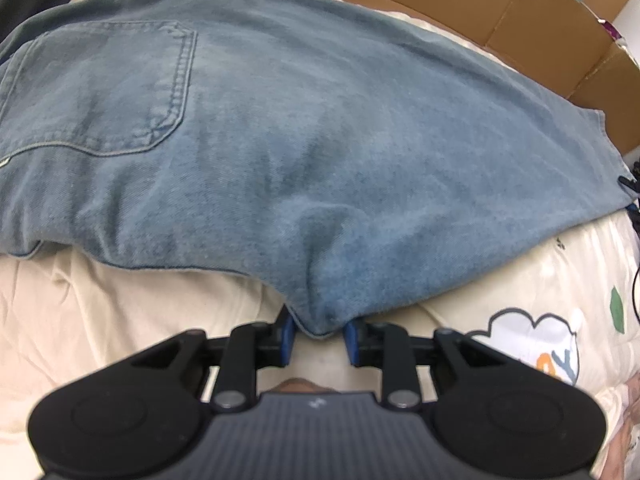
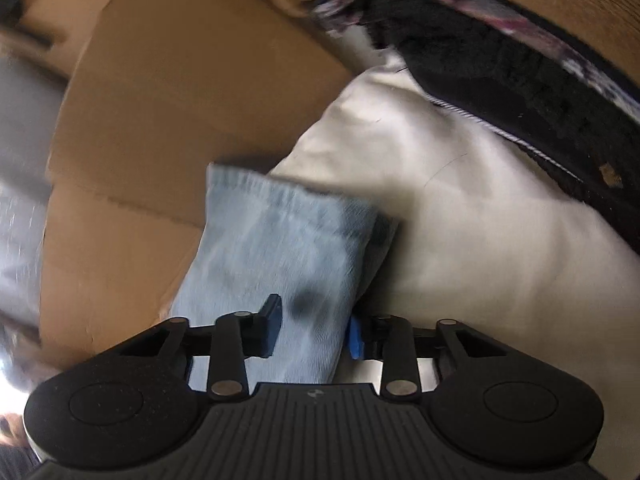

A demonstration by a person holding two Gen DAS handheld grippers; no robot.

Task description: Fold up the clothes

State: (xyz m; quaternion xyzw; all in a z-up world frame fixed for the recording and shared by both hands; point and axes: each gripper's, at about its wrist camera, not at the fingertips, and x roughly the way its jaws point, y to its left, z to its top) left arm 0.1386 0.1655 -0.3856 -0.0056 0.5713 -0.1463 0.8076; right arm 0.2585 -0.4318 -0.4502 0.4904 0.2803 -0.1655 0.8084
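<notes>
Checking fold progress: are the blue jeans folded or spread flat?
Folded lengthwise: the blue denim jeans lie on the cream bedsheet as one leg-wide band, back pocket up.

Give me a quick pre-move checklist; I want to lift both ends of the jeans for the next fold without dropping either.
1. Left gripper pinches the jeans edge: ok.
2. Right gripper has the leg end between its pads: ok, though blurred.
3. Jeans lie flat on the bedding, back pocket up: ok.
4. Cardboard box clear of the fold path: cannot tell.
5. Dark garment clear of the leg end: ok.
</notes>
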